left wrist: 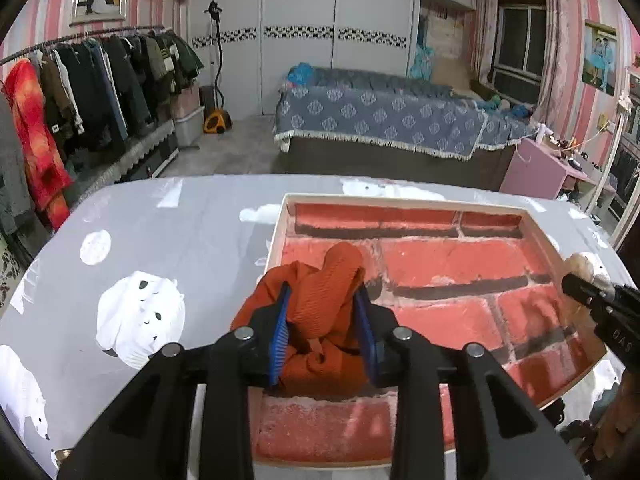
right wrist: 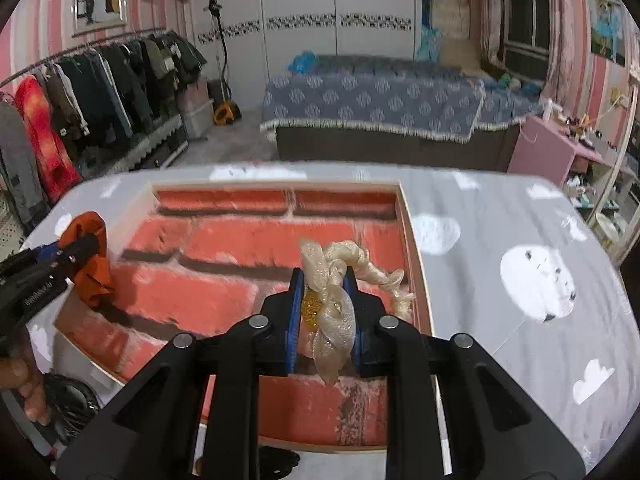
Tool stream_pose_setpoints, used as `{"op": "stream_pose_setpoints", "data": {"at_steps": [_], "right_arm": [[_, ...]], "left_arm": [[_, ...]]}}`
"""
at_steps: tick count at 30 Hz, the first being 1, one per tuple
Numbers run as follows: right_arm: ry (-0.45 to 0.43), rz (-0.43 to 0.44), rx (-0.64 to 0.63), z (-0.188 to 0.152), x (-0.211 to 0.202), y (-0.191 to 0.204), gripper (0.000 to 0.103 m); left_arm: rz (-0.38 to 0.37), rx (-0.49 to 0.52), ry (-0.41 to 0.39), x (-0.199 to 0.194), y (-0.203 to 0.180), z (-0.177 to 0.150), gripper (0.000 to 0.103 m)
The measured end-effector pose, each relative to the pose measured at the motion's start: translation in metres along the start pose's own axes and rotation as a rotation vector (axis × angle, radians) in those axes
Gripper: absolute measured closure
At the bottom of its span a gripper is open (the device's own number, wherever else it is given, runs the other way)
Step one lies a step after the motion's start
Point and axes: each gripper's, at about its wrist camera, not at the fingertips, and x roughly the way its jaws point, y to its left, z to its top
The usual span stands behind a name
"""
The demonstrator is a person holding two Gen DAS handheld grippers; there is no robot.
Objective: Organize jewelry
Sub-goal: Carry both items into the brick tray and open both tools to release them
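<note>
So the worktop [left wrist: 132,220] has a grey polar-bear cloth, and sitting on it is a shallow tray [right wrist: 408,240] lined with a red brick print. Both claws hang over that tray, one at each side. The left claw [left wrist: 324,320] is clamped on an orange scrunchie [left wrist: 320,284] right above the tray's left rim, so it's half over the rim, with the brick floor off to its right. The right claw [right wrist: 324,312] is pinching a cream sheer scrunchie [right wrist: 340,280] with a gold bit in it, just inside the right wall. I'd guess both just need lowering and releasing; the left one probably wants nudging inward first.
</note>
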Motion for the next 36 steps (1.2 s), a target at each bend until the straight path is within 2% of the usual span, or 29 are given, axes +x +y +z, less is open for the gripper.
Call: {"op": "stream_pose_setpoints", "data": {"at_steps": [4, 15, 16, 19, 20, 25, 27, 32, 36], "right_arm": [[0.059, 0.008, 0.014, 0.0, 0.013, -0.002, 0.083], [0.103, 0.012, 0.019, -0.002, 0.022, 0.001, 0.079], [0.103, 0.012, 0.021, -0.002, 0.022, 0.0, 0.077], [0.091, 0.013, 0.028, -0.001, 0.019, -0.001, 0.059], [0.083, 0.02, 0.031, -0.001, 0.017, -0.001, 0.058], [0.003, 0.037, 0.045, 0.01, -0.014, -0.009, 0.054], [-0.044, 0.041, 0.06, 0.015, -0.035, -0.014, 0.052], [-0.121, 0.044, 0.052, 0.022, -0.083, -0.02, 0.05], [-0.19, 0.036, 0.008, 0.014, -0.138, -0.022, 0.049]], "left_arm": [[0.011, 0.015, 0.045, 0.012, 0.003, 0.0, 0.071], [-0.005, 0.008, 0.076, 0.024, 0.009, -0.004, 0.06], [-0.006, 0.014, 0.081, 0.025, 0.007, -0.005, 0.059], [-0.024, 0.019, 0.084, 0.026, 0.004, -0.008, 0.05], [-0.029, 0.014, 0.082, 0.025, 0.004, -0.009, 0.048], [-0.036, -0.008, 0.061, 0.01, 0.009, -0.002, 0.042], [-0.033, -0.021, 0.033, -0.006, 0.013, 0.003, 0.036], [-0.012, 0.001, -0.046, -0.06, 0.026, 0.014, 0.035], [0.022, 0.02, -0.104, -0.109, 0.044, 0.007, 0.033]]}}
